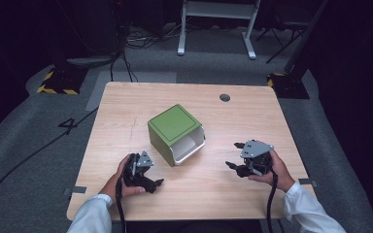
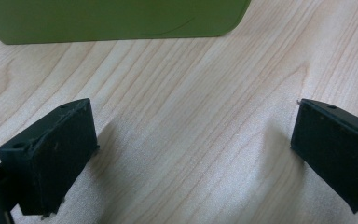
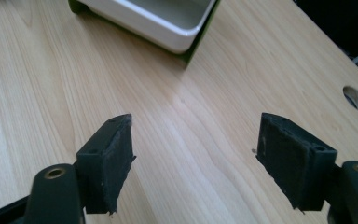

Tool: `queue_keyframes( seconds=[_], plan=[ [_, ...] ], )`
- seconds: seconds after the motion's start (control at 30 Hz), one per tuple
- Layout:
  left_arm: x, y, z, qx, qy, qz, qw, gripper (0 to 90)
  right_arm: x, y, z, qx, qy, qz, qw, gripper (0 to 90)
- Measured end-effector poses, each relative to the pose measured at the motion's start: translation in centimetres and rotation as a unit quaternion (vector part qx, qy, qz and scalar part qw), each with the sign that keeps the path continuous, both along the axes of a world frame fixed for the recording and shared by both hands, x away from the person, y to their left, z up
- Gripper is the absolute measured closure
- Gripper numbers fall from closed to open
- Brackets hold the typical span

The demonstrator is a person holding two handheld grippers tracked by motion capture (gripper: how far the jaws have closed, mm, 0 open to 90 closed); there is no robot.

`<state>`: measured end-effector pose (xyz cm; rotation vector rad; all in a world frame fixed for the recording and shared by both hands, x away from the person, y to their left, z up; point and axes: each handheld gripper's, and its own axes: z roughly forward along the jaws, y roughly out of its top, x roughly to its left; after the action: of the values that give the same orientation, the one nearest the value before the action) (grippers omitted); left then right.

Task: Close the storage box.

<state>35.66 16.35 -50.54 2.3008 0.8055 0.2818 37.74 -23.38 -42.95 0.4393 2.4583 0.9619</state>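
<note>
A green box (image 1: pixel 174 124) stands near the middle of the wooden table (image 1: pixel 126 102), with its white drawer (image 1: pixel 190 147) pulled partly out toward the right front. My left gripper (image 1: pixel 154 172) rests low at the box's front left, open, with bare wood between its jaws. In the left gripper view the green box (image 2: pixel 112 18) lies just beyond my left gripper (image 2: pixel 195 128). My right gripper (image 1: pixel 232 155) is to the right of the drawer, apart from it, jaws open and empty. The right gripper view looks past my right gripper (image 3: pixel 196 137) at the drawer (image 3: pixel 154 18).
A round cable hole (image 1: pixel 225 97) sits in the table's far right part, also the hole (image 3: pixel 355 98) in the right gripper view. Cables trail from both grippers over the front edge. Beyond the table are grey floor, stands and a white frame (image 1: pixel 213 14).
</note>
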Motion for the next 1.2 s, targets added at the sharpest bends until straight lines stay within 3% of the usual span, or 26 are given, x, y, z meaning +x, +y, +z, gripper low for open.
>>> queue_keyframes(
  seconds=[0.53,0.77,0.93,1.07,1.2],
  plan=[
    [0.0,0.0,0.0,0.0,0.0,0.0,1.0,0.4,-0.7,-5.0,-2.3,-0.027,0.023,-0.05,0.9981,25.7],
    [0.0,0.0,0.0,0.0,0.0,0.0,1.0,0.4,-1.1,-6.9,-3.4,-0.028,0.035,-0.068,0.9967,25.4],
    [0.0,0.0,0.0,0.0,0.0,0.0,1.0,0.4,-1.5,-8.8,-4.2,-0.023,0.038,-0.085,0.9954,24.6],
    [0.0,0.0,0.0,0.0,0.0,0.0,1.0,0.4,-1.9,-11.0,-4.9,-0.005,0.051,-0.105,0.9931,23.4],
    [0.0,0.0,0.0,0.0,0.0,0.0,1.0,0.4,-2.5,-13.8,-6.0,0.022,0.066,-0.144,0.9871,21.2]
  ],
)
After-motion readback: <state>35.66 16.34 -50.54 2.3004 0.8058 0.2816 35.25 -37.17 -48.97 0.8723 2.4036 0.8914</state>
